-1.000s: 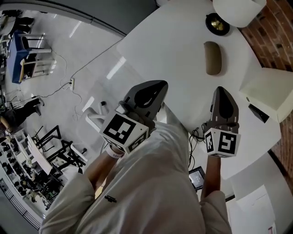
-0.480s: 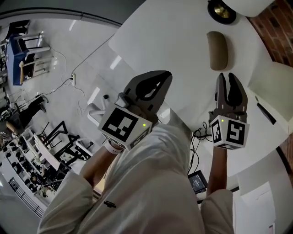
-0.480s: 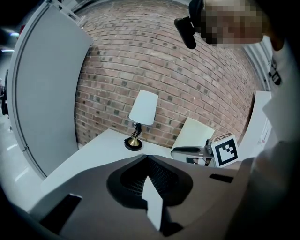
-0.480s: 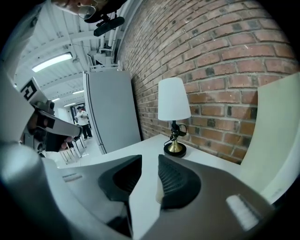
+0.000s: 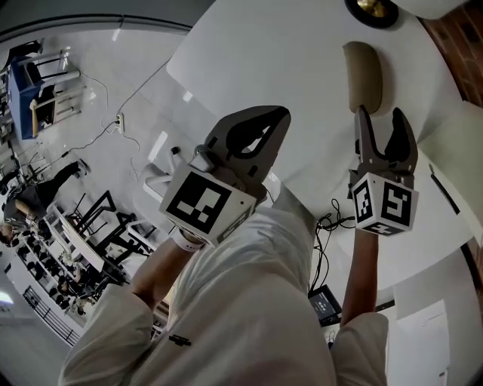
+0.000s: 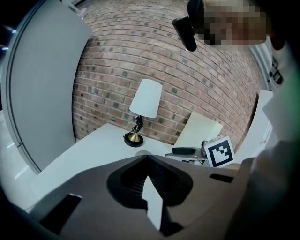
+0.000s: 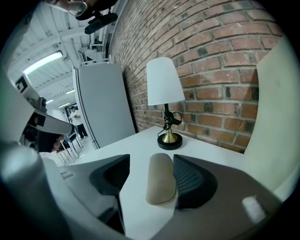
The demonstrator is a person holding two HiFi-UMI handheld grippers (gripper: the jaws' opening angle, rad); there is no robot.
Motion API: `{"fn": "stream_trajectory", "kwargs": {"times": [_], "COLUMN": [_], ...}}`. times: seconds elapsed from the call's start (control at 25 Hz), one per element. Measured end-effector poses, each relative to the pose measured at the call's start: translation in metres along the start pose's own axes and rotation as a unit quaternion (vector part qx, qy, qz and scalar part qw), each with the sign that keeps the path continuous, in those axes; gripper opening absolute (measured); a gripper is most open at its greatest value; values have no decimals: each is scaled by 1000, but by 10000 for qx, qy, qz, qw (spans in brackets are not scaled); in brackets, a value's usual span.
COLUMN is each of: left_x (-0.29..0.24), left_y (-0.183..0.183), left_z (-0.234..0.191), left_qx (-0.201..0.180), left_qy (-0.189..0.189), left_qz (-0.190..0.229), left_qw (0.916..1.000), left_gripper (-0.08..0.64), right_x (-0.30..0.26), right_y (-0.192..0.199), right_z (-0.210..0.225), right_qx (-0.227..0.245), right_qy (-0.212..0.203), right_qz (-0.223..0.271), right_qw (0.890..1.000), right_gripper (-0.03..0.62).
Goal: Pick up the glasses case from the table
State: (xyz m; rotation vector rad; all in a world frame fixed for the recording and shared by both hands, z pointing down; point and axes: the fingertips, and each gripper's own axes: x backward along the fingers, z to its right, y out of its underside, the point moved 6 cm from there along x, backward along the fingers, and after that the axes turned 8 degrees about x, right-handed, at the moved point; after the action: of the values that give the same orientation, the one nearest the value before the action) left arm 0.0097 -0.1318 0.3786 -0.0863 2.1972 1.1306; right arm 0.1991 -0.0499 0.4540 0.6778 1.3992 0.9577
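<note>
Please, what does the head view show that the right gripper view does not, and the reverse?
Only the head view: the left gripper, jaws together, and the person's pale sleeve. Only the right gripper view: the lamp's whole white shade and a tall grey panel. Both: the tan oblong glasses case on the white table, ahead of the right gripper, whose jaws are opening.

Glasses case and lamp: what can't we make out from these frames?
- Lamp, head view: cut off by the top edge; only part of its base shows.
- Glasses case, left gripper view: hidden behind the left gripper's shut jaws.
- Contact, right gripper view: the case's edge overlaps a jaw of the right gripper, jaws opening with the case lined up between; touching cannot be told.
</note>
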Motion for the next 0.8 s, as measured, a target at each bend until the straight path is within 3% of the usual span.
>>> {"fn": "stream_trajectory", "kwargs": {"times": [0.52,0.8], "left_x": [-41,-51], "left_y": [18,20], "left_z": [-11,-21], "left_qx": [120,287], "left_qy": [-42,-45], "left_qz": [-210,-240], "left_qw": [9997,9993], "left_gripper": [6,6], "right_x": [-41,-62], "right_y": [33,40], "right_z": [13,11], "right_qx": [11,280], "right_qy": [-91,-40], "right_qz": [-388,-623], "right_qw": [9992,9977], "right_gripper": [355,365]}}
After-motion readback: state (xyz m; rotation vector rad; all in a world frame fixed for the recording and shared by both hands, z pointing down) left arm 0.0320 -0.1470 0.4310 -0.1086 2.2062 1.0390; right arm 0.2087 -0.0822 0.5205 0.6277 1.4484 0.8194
